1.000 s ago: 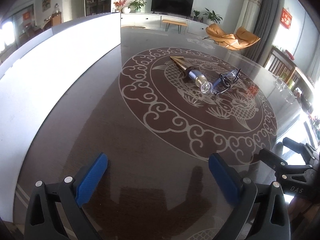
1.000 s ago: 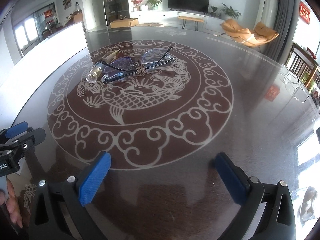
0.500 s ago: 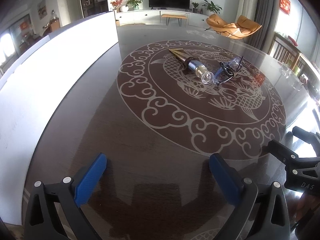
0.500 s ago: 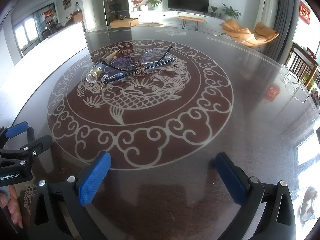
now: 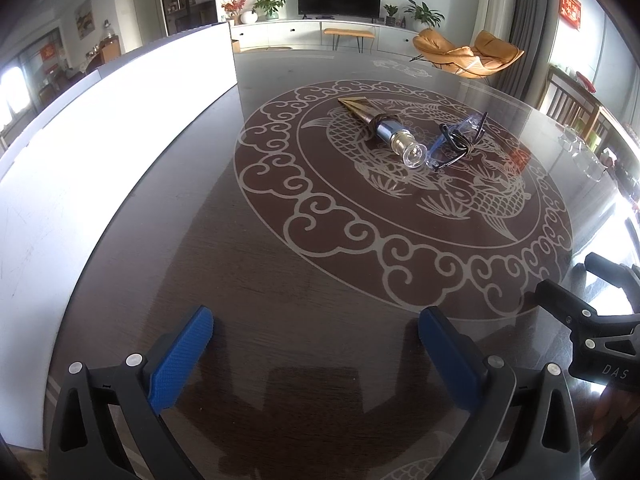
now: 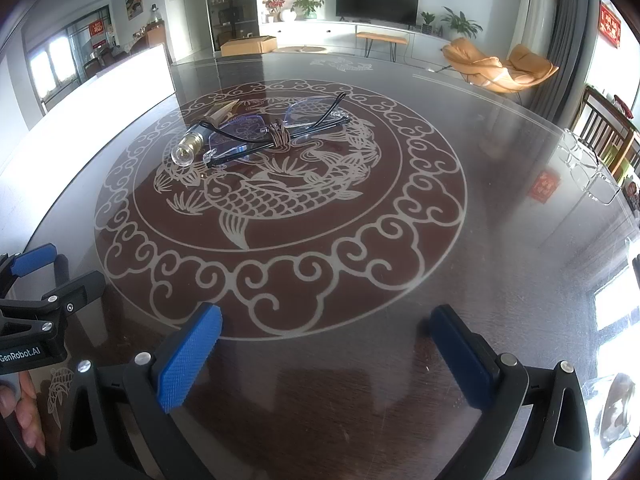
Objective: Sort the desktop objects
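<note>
The glasses (image 6: 276, 130) lay folded in the upper centre-left of the right wrist view, on the fish motif of the round glass table (image 6: 500, 208), a brown cord (image 6: 279, 136) wound about the temples. Just beside them, touching or nearly so, lay a tapered bottle (image 5: 384, 130) with a clear round stopper, its gold pointed end toward the far rim; in the left wrist view it sat upper centre with the glasses (image 5: 456, 140) to its right. Wide bare tabletop lay all round the pair, down to the lower frame and out to the right rim. A white panel (image 5: 120, 152) ran along the table edge at the left of the frame, the only barrier close by. Clear acrylic pieces (image 6: 588, 168) sat at the far right rim, well apart. The left gripper (image 5: 316, 340) hung low over the near tabletop, blue pads spread wide, nothing between. The right gripper (image 6: 326, 340) likewise, tongs apart and empty, well short of the glasses. A fingertip (image 6: 28, 420) showed at the lower left edge of the right wrist view.
</note>
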